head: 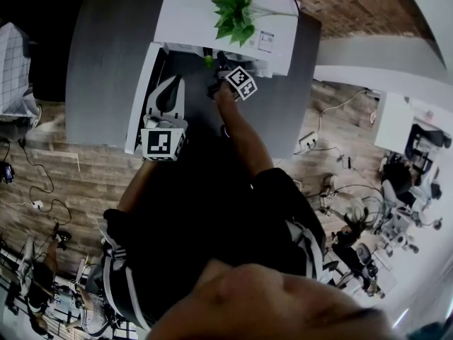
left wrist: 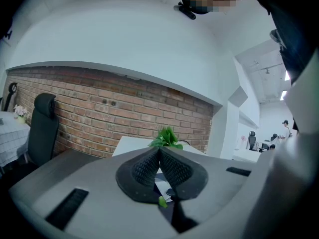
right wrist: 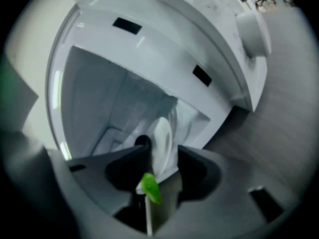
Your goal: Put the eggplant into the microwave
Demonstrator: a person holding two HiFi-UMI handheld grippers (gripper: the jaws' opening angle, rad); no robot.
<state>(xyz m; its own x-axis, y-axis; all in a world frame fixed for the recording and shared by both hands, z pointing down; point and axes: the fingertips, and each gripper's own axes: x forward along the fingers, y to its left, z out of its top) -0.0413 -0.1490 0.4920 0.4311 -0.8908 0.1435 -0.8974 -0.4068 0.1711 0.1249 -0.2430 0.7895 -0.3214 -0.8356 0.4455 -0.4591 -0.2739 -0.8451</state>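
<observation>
The white microwave stands on a grey table with its door swung open to the left. My right gripper reaches into the cavity. In the right gripper view its jaws stand apart, and the eggplant's green stem lies low between them, by the left jaw. A dark rounded bit past that jaw may be its body. The stem also shows in the head view. My left gripper hovers by the open door, shut and empty, with its tips meeting.
A green potted plant sits on top of the microwave. Inside the cavity stands a white rounded piece. The grey table reaches left of the door, with a brick wall behind. Cables lie on the wooden floor.
</observation>
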